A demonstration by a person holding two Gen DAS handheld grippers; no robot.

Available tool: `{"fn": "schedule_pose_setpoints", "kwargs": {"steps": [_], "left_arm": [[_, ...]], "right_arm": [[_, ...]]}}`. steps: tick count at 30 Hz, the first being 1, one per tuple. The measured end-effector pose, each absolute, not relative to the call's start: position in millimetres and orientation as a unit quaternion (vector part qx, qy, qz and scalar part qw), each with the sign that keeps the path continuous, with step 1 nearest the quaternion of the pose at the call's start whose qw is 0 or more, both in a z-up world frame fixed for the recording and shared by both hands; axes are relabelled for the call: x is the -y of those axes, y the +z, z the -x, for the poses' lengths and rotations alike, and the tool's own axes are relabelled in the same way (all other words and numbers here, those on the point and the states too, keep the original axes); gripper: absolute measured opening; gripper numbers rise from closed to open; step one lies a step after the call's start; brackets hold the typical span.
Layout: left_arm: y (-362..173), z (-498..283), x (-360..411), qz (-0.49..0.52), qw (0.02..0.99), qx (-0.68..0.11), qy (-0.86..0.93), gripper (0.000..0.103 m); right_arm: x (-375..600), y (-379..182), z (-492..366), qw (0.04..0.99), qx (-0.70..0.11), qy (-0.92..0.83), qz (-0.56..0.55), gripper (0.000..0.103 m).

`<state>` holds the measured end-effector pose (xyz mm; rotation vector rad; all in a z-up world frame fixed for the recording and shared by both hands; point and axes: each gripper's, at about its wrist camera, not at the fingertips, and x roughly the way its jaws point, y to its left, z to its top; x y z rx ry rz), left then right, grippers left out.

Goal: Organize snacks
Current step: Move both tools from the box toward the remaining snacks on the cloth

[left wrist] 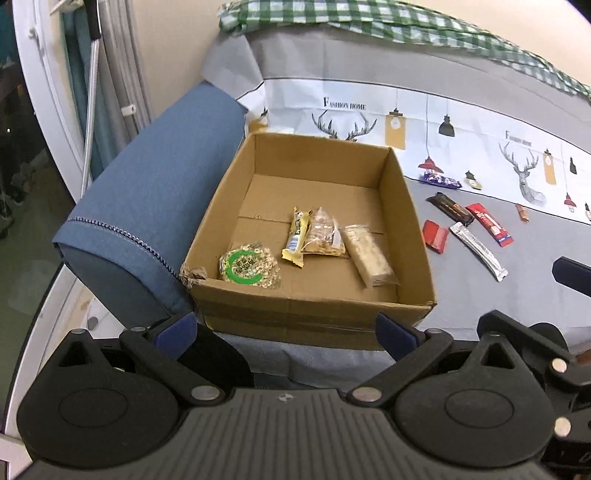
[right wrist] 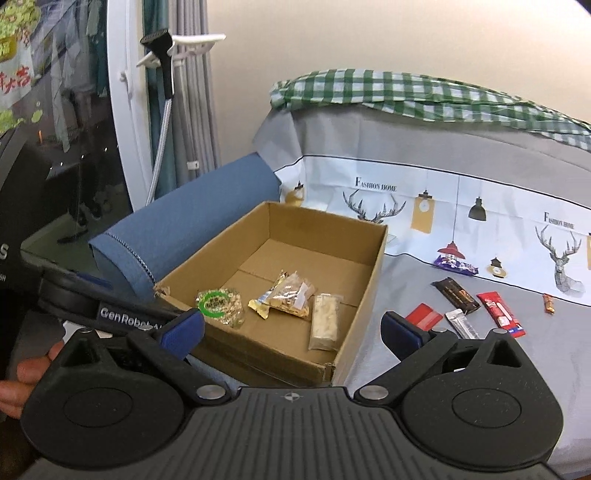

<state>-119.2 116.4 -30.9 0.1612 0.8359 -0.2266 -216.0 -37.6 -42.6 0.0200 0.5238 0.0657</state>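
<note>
An open cardboard box sits on the grey cover and holds several snacks: a round green-labelled cake, a yellow packet, a clear nut bag and a pale bar. Right of the box lie loose snacks: a purple pack, a dark bar, red packs, a silver stick. My left gripper stands open and empty before the box's near wall. My right gripper is open and empty over the box's near corner.
A blue bolster lies against the box's left side. A green checked cloth tops the backrest. A small orange sweet lies far right. A hand grips the left gripper's body at the left edge.
</note>
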Motion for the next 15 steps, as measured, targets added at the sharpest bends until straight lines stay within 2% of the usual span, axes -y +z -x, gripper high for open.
{"fn": "schedule_pose_setpoints", "kwargs": {"steps": [15], "left_arm": [[-24.4,129.4,-120.4,-0.078,0.91,-0.391,-0.109,0.103]], "right_arm": [[33.8,-37.4,231.3,0.97,-0.239,0.032,-0.011,0.101]]}}
